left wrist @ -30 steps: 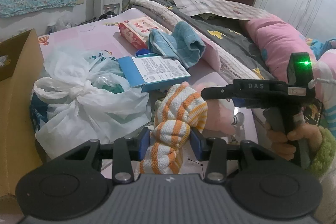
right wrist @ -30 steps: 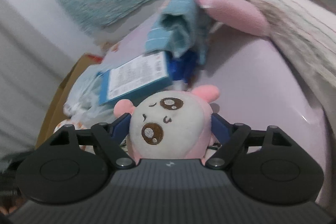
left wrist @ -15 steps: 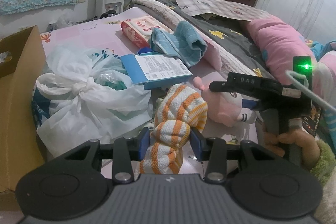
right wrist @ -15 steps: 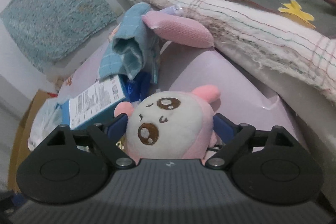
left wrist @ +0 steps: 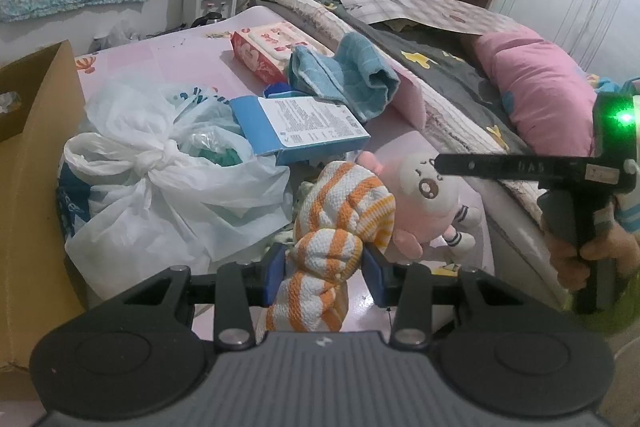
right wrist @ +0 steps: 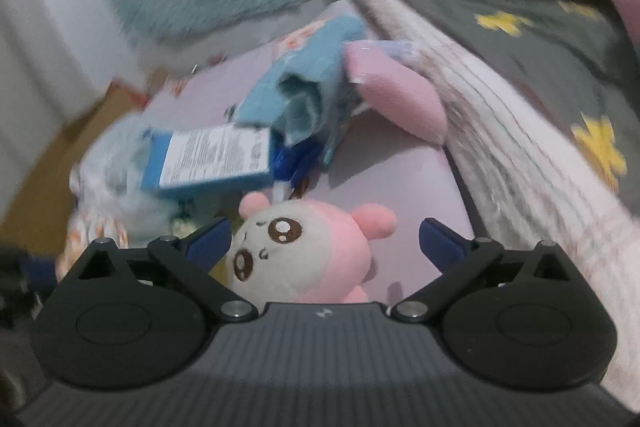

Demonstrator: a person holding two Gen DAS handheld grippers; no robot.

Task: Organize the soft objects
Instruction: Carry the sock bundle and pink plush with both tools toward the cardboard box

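Left tool clamped on orange-striped knotted cloth, held over the pink bed sheet. Right tool jaws opening, spread wide; pink plush toy sits between them, right pad clear of it, left pad contact unclear. Knotted white plastic bag holds greenish items. Cardboard box at left, contents hidden. Blue carton leans on the bag.

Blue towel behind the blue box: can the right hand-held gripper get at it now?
Probably yes. The right hand-held gripper is opening, pads clear of the pink plush still lying between them. The blue towel lies uncovered beyond it; only the plush and the blue box sit on the near side.
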